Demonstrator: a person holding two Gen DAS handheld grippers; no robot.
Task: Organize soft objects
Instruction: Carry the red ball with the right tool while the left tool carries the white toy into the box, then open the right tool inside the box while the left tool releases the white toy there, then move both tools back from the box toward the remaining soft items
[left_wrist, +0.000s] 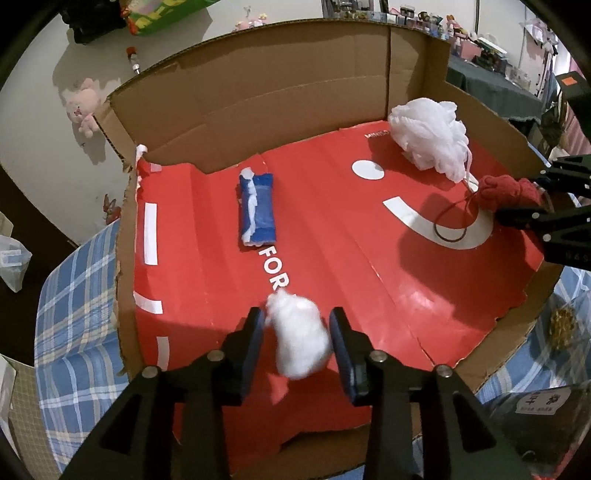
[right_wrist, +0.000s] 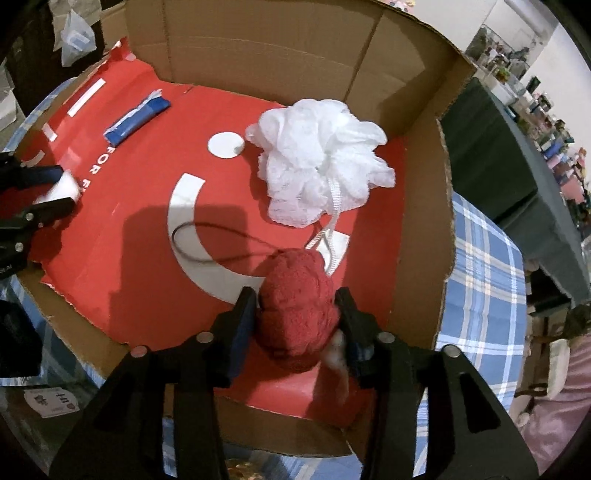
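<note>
A cardboard box (left_wrist: 295, 74) lined with red paper (left_wrist: 332, 240) holds the soft things. My left gripper (left_wrist: 297, 325) is shut on a white cotton wad (left_wrist: 301, 339), held low over the red paper near the front. My right gripper (right_wrist: 297, 306) is shut on a red yarn ball (right_wrist: 295, 306), whose dark cord (right_wrist: 192, 236) trails across the lining. The right gripper also shows in the left wrist view (left_wrist: 517, 206), at the right with the red ball (left_wrist: 506, 192). A white mesh bath puff (right_wrist: 317, 162) lies at the back right. A blue and white folded cloth (left_wrist: 256, 208) lies at the back left.
The box (right_wrist: 424, 229) sits on a blue plaid cloth (left_wrist: 77, 295). Its back and right walls stand high. A pink plush toy (left_wrist: 85, 107) lies on the floor beyond the box. A dark table with small items (right_wrist: 517, 155) stands to the right.
</note>
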